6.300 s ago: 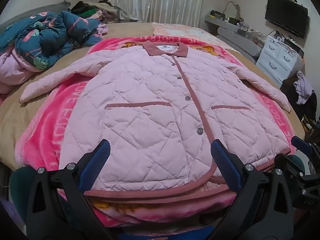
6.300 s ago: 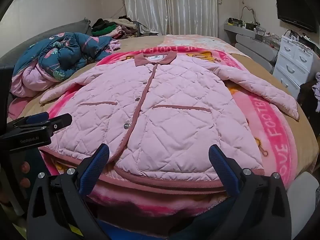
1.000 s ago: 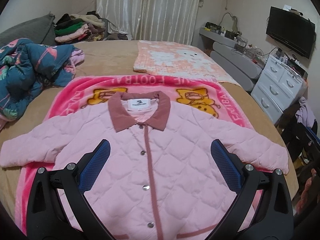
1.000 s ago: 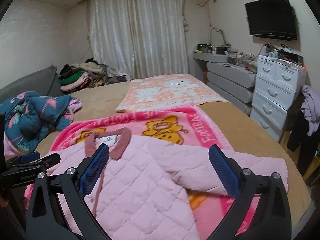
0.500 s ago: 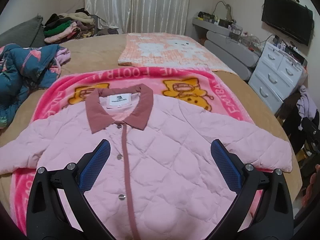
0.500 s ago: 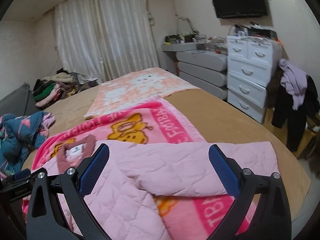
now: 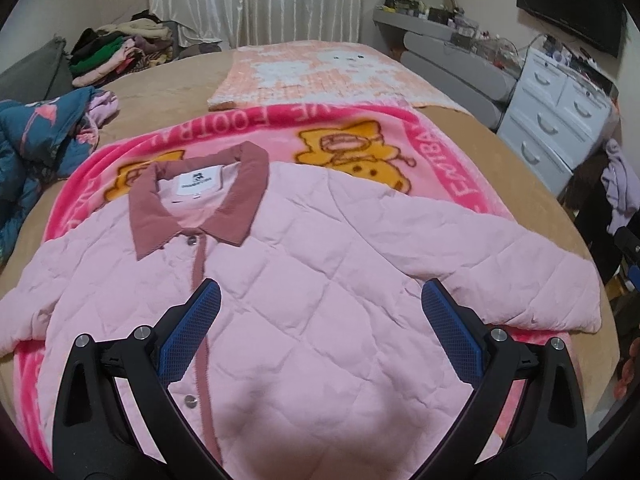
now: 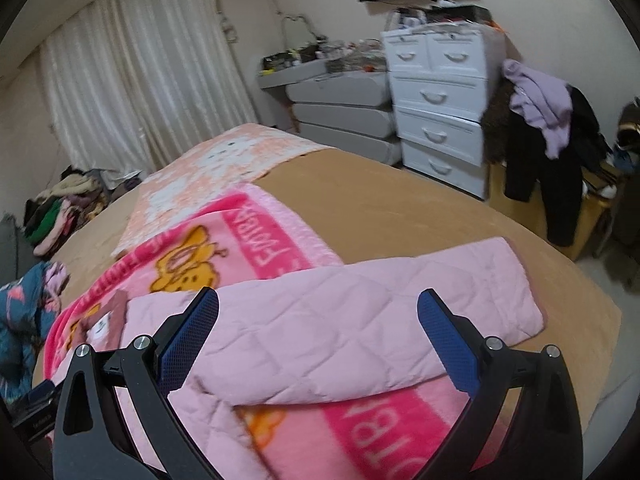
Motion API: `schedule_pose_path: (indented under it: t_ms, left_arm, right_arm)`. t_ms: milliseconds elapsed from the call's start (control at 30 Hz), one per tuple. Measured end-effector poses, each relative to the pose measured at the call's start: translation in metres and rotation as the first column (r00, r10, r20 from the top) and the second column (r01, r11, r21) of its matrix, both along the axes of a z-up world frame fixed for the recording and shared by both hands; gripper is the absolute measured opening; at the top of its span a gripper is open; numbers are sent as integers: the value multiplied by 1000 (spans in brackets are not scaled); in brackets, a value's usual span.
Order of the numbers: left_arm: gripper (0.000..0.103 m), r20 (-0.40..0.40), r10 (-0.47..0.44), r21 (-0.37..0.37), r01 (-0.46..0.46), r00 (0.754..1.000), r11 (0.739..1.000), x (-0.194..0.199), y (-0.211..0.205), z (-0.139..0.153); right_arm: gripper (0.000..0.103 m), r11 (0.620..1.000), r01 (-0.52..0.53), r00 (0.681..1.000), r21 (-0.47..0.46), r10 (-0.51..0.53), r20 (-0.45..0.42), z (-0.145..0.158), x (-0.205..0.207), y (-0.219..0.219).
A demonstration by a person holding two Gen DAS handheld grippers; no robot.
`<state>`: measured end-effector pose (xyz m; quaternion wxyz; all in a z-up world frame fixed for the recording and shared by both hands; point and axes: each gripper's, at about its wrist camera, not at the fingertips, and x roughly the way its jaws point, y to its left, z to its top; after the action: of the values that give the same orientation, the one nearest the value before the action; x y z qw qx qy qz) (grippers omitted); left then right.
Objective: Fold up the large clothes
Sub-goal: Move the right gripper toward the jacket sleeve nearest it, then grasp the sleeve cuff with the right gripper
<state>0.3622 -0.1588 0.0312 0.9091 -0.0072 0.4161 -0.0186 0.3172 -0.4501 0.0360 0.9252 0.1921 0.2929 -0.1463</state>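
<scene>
A pink quilted jacket [image 7: 312, 280] with a dusty-rose collar [image 7: 240, 200] lies buttoned and face up on a pink cartoon blanket [image 7: 360, 140] on the bed. My left gripper [image 7: 320, 320] is open and empty, hovering over the jacket's chest. My right gripper [image 8: 316, 328] is open and empty, hovering over the jacket's right sleeve [image 8: 360, 312], which stretches out toward the bed's right edge. The sleeve's cuff [image 8: 524, 284] lies flat on the brown bedsheet.
A blue patterned duvet [image 7: 36, 140] is bunched at the bed's left. A peach blanket [image 7: 320, 68] lies further back. A clothes pile [image 7: 116, 52] sits by the curtains. White drawers [image 8: 436, 112] and hanging clothes [image 8: 548, 152] stand right of the bed.
Both grippers have moved from the jacket's hem up toward its collar and right sleeve. The right gripper has swung right and lowered over the sleeve. Both stay open.
</scene>
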Motion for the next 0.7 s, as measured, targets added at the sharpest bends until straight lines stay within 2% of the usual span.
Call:
schedule_pose_path:
  t_ms: [167, 400, 567, 700]
  left_arm:
    - [94, -17, -27, 25, 28, 999, 999, 8, -19, -12]
    - [94, -68, -56, 44, 59, 996, 997, 21, -36, -33]
    - [94, -108, -54, 55, 60, 993, 997, 28, -36, -51]
    - [94, -120, -48, 65, 56, 992, 996, 31, -30, -62]
  right_arm:
    - [99, 996, 84, 996, 39, -83, -29, -18, -1, -28]
    - [99, 968, 214, 974, 133, -201, -106, -58, 1, -68]
    - [99, 925, 300, 949, 234, -266, -167, -89, 0, -92]
    - [99, 872, 378, 921, 312, -319, -225, -113, -4, -107]
